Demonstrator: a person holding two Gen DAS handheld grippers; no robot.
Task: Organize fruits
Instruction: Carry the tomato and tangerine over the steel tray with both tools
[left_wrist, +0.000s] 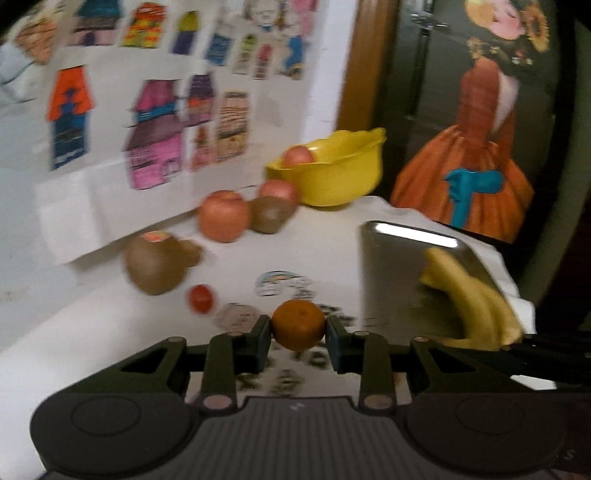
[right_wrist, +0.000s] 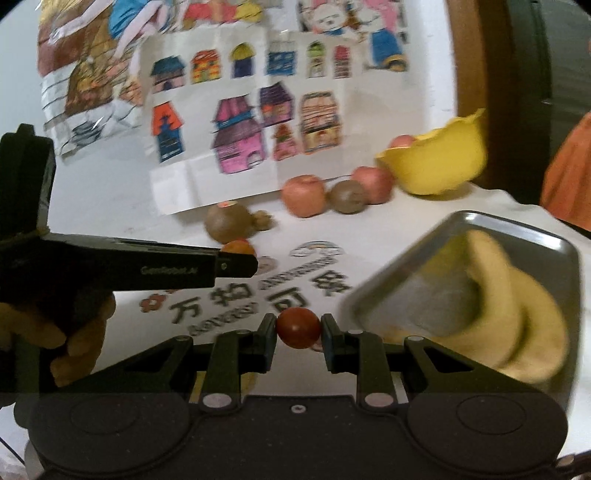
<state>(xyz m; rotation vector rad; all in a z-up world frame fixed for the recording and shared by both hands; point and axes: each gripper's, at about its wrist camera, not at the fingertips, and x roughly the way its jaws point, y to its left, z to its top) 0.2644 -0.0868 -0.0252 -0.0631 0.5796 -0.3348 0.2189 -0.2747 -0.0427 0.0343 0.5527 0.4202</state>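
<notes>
In the left wrist view my left gripper (left_wrist: 298, 332) is shut on a small orange mandarin (left_wrist: 298, 321), held above the white tablecloth. The right wrist view shows my right gripper (right_wrist: 298, 334) shut on a small red tomato (right_wrist: 297, 326) just left of a metal tray (right_wrist: 480, 225) that holds bananas (right_wrist: 517, 314). The same tray (left_wrist: 391, 266) and bananas (left_wrist: 476, 295) lie right of the mandarin. Another red tomato (left_wrist: 201, 298) lies on the cloth. The left gripper's body (right_wrist: 129, 267) crosses the right view at the left, with the mandarin (right_wrist: 238, 246) at its tip.
A yellow bowl (left_wrist: 332, 173) with one apple (left_wrist: 297, 155) stands at the back by the wall. Two apples (left_wrist: 223, 216) (left_wrist: 277, 190) and two kiwis (left_wrist: 155, 264) (left_wrist: 271, 214) lie along the wall. A hand (right_wrist: 74, 332) grips the left tool. The table edge runs behind the tray.
</notes>
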